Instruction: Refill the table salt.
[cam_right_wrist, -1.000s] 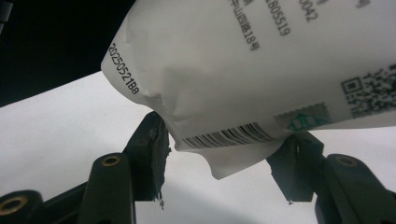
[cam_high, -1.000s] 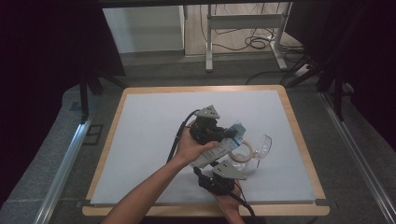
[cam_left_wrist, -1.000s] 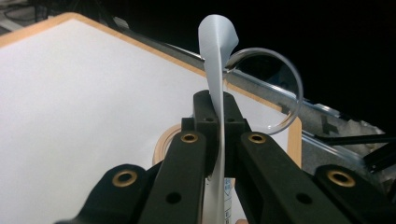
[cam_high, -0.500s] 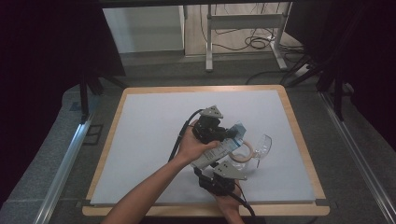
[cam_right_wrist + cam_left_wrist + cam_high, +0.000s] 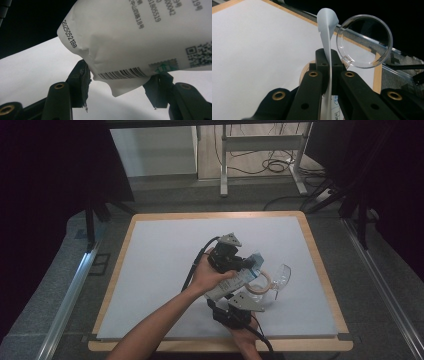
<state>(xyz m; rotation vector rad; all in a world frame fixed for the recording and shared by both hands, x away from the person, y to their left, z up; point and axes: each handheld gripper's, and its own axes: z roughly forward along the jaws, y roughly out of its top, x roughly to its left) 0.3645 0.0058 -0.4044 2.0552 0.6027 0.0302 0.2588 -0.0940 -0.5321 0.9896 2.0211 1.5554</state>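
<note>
A white packet (image 5: 234, 283) printed with a barcode and text hangs over the white mat between both grippers. My left gripper (image 5: 251, 263) is shut on the packet's thin top edge (image 5: 325, 30), which curls up above the jaws. My right gripper (image 5: 241, 299) comes in from the near edge, and its pads press the packet's bottom corner (image 5: 120, 57) from both sides. A clear round cup (image 5: 281, 275) lies on its side just right of the packet, its open mouth (image 5: 364, 42) facing the left gripper. A light wooden ring (image 5: 261, 288) sits under the packet beside the cup.
The white mat (image 5: 160, 265) has a wooden frame (image 5: 320, 270) and dark grey floor around it. Metal rails (image 5: 75, 285) run along both sides. A desk frame and cables (image 5: 265, 155) stand beyond the far edge.
</note>
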